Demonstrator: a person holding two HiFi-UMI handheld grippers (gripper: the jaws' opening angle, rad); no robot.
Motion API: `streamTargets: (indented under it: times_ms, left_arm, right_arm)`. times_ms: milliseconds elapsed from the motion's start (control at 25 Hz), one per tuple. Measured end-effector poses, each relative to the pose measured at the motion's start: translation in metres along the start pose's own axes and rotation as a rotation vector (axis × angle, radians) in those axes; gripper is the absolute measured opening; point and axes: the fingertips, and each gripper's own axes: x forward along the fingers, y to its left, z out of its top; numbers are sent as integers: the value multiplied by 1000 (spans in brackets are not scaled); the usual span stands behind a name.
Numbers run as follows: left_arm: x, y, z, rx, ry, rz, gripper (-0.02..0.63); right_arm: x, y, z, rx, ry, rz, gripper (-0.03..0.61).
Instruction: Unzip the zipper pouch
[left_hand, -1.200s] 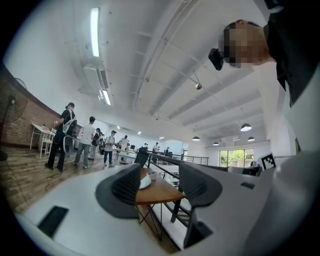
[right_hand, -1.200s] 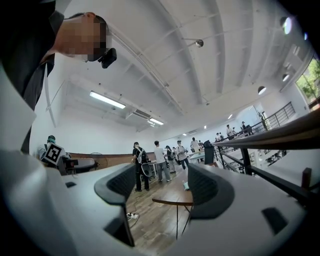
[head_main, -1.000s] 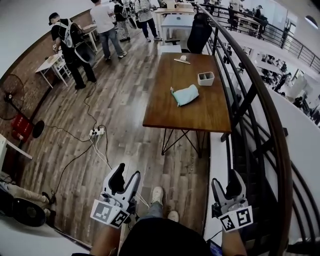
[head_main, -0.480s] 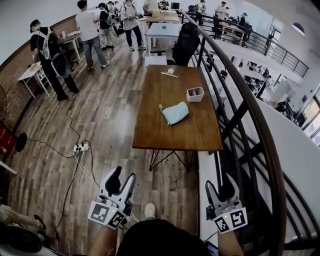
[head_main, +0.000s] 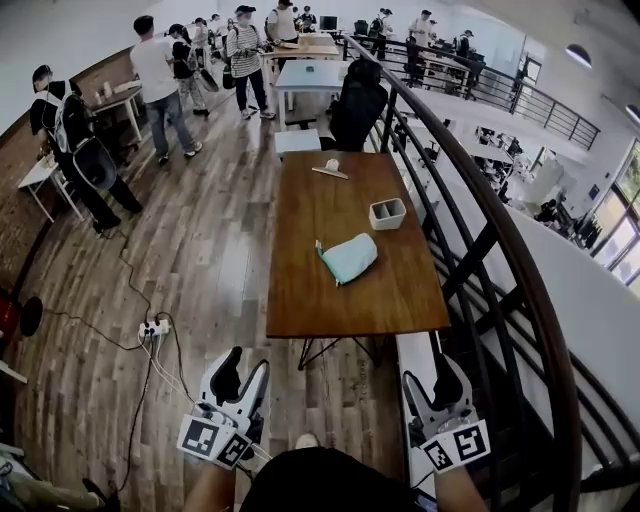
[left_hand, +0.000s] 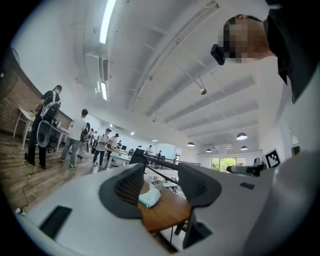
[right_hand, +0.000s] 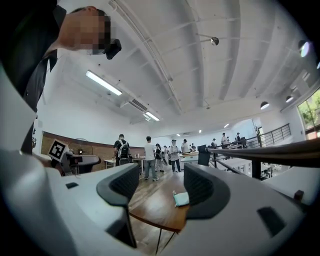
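A light teal zipper pouch (head_main: 348, 258) lies near the middle of a brown wooden table (head_main: 330, 305), some way ahead of me. Both grippers are held low by my body, well short of the table. My left gripper (head_main: 245, 368) is open, its jaws closing a little with nothing between them. My right gripper (head_main: 432, 378) is open and empty too. The left gripper view has the pouch (left_hand: 149, 198) far off between the jaws of the left gripper (left_hand: 160, 187). The right gripper view shows the pouch (right_hand: 181, 198) past the jaws of the right gripper (right_hand: 161, 187).
A white open box (head_main: 387, 213) stands on the table beyond the pouch, and a small object (head_main: 330, 168) lies at the far end. A black railing (head_main: 480, 250) runs along the right. A power strip (head_main: 150, 327) with cables lies on the floor at the left. Several people (head_main: 160, 80) stand far left.
The view has come closer to the table, which now sits lower and larger in the head view. Both grippers stay low, open and empty.
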Motion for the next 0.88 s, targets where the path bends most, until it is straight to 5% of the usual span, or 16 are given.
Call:
streamTargets:
  times_ms: [520,880]
  left_arm:
    - [52,51,-13,-20,43,-13,222]
    - [104,71,-15,-20,38,73,222]
  right_arm:
    - [54,-22,-20,15,48,-45,265]
    - [128,-68,-24,11,72,48,261]
